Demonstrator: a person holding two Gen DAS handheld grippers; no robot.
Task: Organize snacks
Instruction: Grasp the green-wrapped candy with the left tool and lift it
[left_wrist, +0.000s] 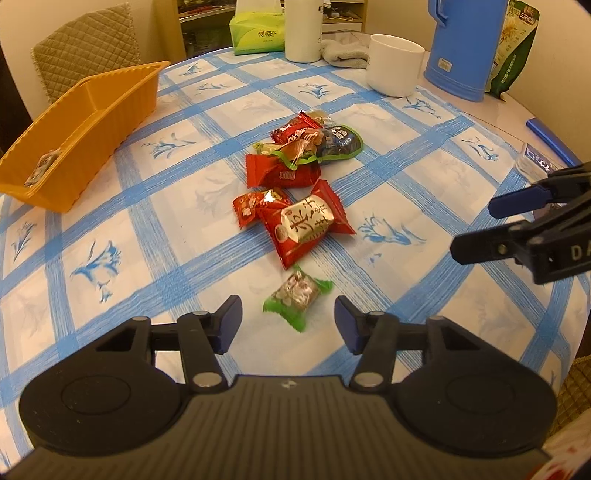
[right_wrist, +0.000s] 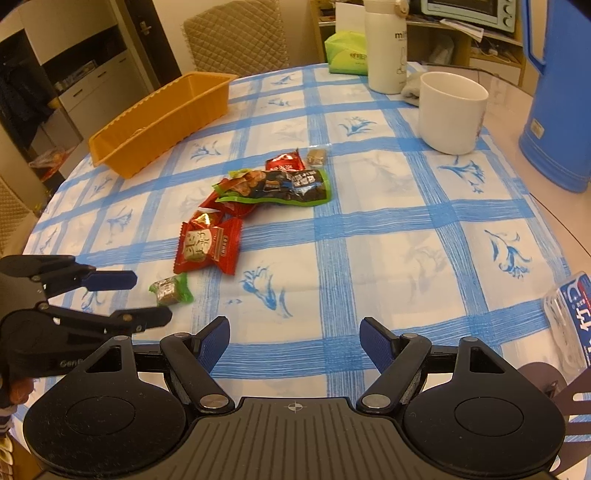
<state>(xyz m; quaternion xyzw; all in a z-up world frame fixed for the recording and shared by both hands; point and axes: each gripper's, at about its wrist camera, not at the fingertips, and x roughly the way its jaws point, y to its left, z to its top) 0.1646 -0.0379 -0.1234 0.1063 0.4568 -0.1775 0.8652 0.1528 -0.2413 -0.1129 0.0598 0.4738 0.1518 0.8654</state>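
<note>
My left gripper (left_wrist: 288, 321) hovers with its fingers (left_wrist: 229, 317) parted, nothing pinched; the green-wrapped candy (left_wrist: 297, 297) lies on the desk (left_wrist: 424, 325) just ahead of the gap. My right gripper (right_wrist: 294, 341) has its fingers wide and empty over bare cloth. Beyond the candy lies the snack pile (left_wrist: 295, 177), red packets and a green-edged pouch. Further left, the orange tray (left_wrist: 122, 107) holds one small wrapped snack (left_wrist: 40, 170) at its near end. I can't see into the white cup (left_wrist: 394, 64)
</note>
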